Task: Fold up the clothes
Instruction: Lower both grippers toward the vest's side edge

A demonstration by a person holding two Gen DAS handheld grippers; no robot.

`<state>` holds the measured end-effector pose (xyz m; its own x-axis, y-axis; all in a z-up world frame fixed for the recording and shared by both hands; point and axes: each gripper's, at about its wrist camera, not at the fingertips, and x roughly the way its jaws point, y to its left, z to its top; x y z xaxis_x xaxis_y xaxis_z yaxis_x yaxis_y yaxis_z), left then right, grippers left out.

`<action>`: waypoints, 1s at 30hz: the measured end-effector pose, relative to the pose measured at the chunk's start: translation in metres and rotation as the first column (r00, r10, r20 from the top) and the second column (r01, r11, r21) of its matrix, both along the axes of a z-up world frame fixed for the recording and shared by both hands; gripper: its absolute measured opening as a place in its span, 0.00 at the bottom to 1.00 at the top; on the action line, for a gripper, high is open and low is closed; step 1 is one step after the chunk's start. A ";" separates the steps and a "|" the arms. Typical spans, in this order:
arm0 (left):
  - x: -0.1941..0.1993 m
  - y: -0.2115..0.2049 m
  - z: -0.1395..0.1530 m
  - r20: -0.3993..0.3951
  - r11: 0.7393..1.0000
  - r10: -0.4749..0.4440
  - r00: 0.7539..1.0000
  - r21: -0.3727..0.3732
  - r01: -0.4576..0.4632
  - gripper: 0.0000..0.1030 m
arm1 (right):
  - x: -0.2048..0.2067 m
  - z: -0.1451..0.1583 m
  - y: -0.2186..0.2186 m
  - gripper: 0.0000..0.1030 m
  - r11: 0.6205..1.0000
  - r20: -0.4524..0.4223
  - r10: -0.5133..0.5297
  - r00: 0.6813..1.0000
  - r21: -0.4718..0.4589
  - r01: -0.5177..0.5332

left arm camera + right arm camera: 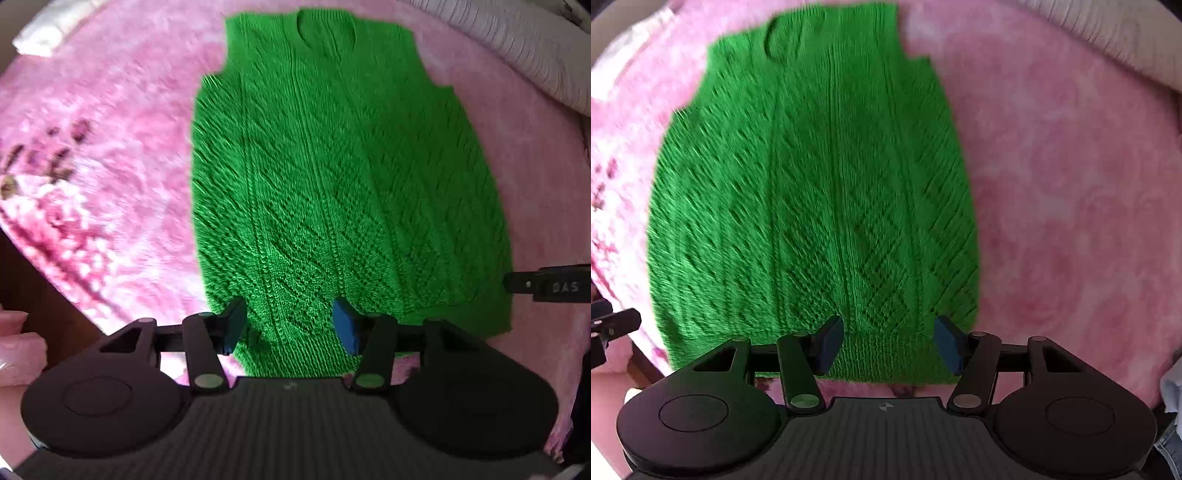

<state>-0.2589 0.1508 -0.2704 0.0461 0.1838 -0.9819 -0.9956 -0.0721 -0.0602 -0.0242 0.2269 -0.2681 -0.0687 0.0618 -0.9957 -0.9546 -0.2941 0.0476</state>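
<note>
Vest (343,177) flat on pink blanket (122,155). Left gripper (291,326) and right gripper (889,343) over hem, both spread apart, empty.

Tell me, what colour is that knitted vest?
Bright green vest, seen best from the left wrist view.

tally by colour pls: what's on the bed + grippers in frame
Green: 1, knitted vest, spread flat
Pink: 1, fluffy blanket under it
White: 1, ribbed pillow at the far edge
Black: 2, left gripper, right gripper, both open over the hem
Total: 5
</note>
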 end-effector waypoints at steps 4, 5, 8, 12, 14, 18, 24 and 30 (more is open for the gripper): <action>-0.013 0.023 -0.029 0.026 1.000 -0.007 1.000 0.010 0.007 0.45 | -0.011 -0.030 0.016 0.56 1.000 0.013 0.019 1.000 -0.004 -0.019; -0.018 0.031 -0.035 0.031 1.000 -0.007 0.999 0.019 0.006 0.45 | -0.013 -0.035 0.022 0.56 1.000 0.006 0.022 1.000 0.010 -0.022; -0.031 0.055 -0.050 0.045 0.999 -0.006 0.999 0.051 0.003 0.45 | -0.016 -0.048 0.043 0.56 0.997 -0.030 0.035 0.999 0.067 -0.033; -0.046 0.091 -0.067 0.059 0.995 -0.016 0.998 0.095 0.010 0.44 | -0.017 -0.060 0.077 0.56 0.990 -0.087 0.053 0.995 0.137 -0.041; -0.049 0.109 -0.074 0.063 0.993 -0.024 0.998 0.119 0.016 0.44 | -0.020 -0.065 0.096 0.56 0.985 -0.119 0.068 0.991 0.169 -0.047; -0.051 0.139 -0.083 0.064 0.986 -0.048 0.997 0.162 0.037 0.43 | -0.030 -0.077 0.128 0.56 0.968 -0.155 0.120 0.981 0.237 -0.081; -0.055 0.183 -0.090 0.044 0.970 -0.083 0.996 0.233 0.071 0.43 | -0.052 -0.081 0.161 0.56 0.922 -0.172 0.242 0.955 0.346 -0.172; -0.075 0.244 -0.098 0.022 0.952 -0.085 0.996 0.298 0.075 0.41 | -0.072 -0.095 0.219 0.56 0.890 -0.100 0.303 0.948 0.385 -0.244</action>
<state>-0.3343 0.3951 -0.3680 0.1048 0.4610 -0.8812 -0.9944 0.0340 -0.1004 -0.0965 0.4458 -0.3635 -0.2846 0.3729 -0.8831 -0.8233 -0.5670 0.0259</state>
